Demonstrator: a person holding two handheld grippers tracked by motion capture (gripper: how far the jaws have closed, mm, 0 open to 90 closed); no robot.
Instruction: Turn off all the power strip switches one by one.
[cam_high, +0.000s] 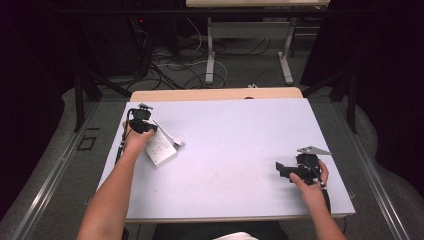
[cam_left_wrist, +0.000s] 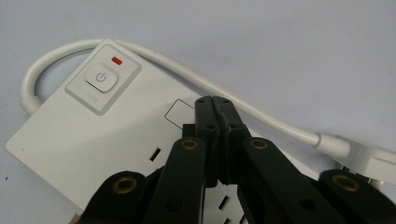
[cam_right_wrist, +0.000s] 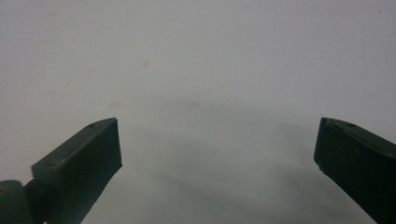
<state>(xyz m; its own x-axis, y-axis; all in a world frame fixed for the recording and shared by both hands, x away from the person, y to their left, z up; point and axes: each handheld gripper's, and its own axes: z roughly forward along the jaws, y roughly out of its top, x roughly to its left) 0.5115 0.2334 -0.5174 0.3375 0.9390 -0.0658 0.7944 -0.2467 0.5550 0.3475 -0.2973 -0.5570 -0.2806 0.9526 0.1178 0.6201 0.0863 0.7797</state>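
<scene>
A white power strip (cam_high: 160, 149) lies at the table's left side, its white cable (cam_left_wrist: 233, 100) looping round its switch end. In the left gripper view its power button (cam_left_wrist: 100, 78) sits beneath a red indicator (cam_left_wrist: 117, 60). My left gripper (cam_left_wrist: 215, 100) is shut with nothing between its jaws; its tips hang over the strip's top face, short of the button. In the high view the left gripper (cam_high: 141, 123) is at the strip's far end. My right gripper (cam_high: 284, 169) rests at the right of the table, open, with bare table between its fingers (cam_right_wrist: 100, 142).
The pale blue table top (cam_high: 235, 140) stretches between the two hands. A wooden edge (cam_high: 215, 94) shows at its far side. Beyond it stand white table legs (cam_high: 210, 55) and tangled floor cables (cam_high: 170, 65).
</scene>
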